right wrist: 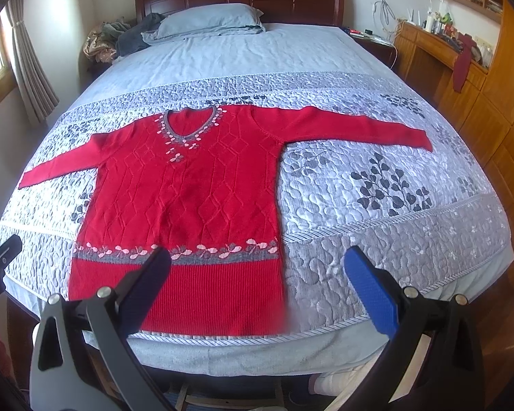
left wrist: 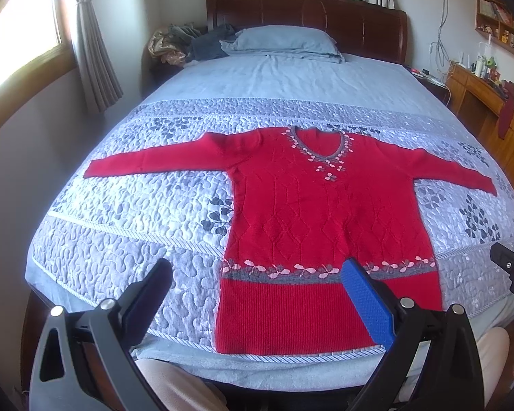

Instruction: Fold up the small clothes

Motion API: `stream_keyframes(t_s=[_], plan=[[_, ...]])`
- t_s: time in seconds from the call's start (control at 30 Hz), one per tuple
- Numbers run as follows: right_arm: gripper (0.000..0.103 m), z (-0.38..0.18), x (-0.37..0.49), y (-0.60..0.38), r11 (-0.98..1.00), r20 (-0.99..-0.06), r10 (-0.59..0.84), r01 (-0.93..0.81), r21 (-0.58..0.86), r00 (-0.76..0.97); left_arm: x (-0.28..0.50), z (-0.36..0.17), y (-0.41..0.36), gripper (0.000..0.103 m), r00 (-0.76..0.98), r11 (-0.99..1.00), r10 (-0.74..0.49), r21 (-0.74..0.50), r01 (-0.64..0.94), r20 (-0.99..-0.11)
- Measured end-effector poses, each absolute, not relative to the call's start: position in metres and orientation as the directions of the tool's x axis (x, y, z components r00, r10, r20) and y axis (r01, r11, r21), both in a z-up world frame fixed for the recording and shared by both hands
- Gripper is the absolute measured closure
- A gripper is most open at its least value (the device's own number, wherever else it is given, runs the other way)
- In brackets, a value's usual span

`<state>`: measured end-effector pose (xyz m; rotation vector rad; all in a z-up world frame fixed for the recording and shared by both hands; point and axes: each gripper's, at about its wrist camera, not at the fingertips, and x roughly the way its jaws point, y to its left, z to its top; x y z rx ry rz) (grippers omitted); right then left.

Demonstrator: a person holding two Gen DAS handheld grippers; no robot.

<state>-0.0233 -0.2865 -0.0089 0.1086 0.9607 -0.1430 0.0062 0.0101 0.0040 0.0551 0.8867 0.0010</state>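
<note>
At the far left of the left wrist view a bright window (left wrist: 20,30) is washed out, so nothing beyond the glass can be made out, and a curtain (left wrist: 92,51) hangs beside it. A heap of crumpled cloth (left wrist: 181,42) by the headboard (left wrist: 308,13) is too bunched to identify. The red sweater (left wrist: 311,219) lies flat and face up on the quilted bedspread (left wrist: 120,226), sleeves spread to both sides, hem at the near edge of the bed. Its hem is partly covered by the blue pad (left wrist: 366,304) of the left gripper (left wrist: 257,294), whose fingers stand wide apart above the near bed edge, holding nothing. Further right, only the tip of the right gripper (left wrist: 512,270) enters that view; the rest is cut off.

In the right wrist view the right gripper (right wrist: 257,284) is likewise spread wide and empty, its dark finger (right wrist: 144,287) overlapping the sweater's hem in view. On the right, small items on the wooden shelf (right wrist: 438,34) are too tiny to tell.
</note>
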Motion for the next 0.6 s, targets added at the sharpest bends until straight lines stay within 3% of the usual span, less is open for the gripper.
stream_keyframes(t_s=[0.6], plan=[[0.002,-0.0095,-0.0189,-0.2879,0.986,-0.824,-0.076,0.164,0.021,0.562,0.0100,0.0021,0.0067,0.004,0.630,0.998,0.030,0.060,0.027,-0.776]])
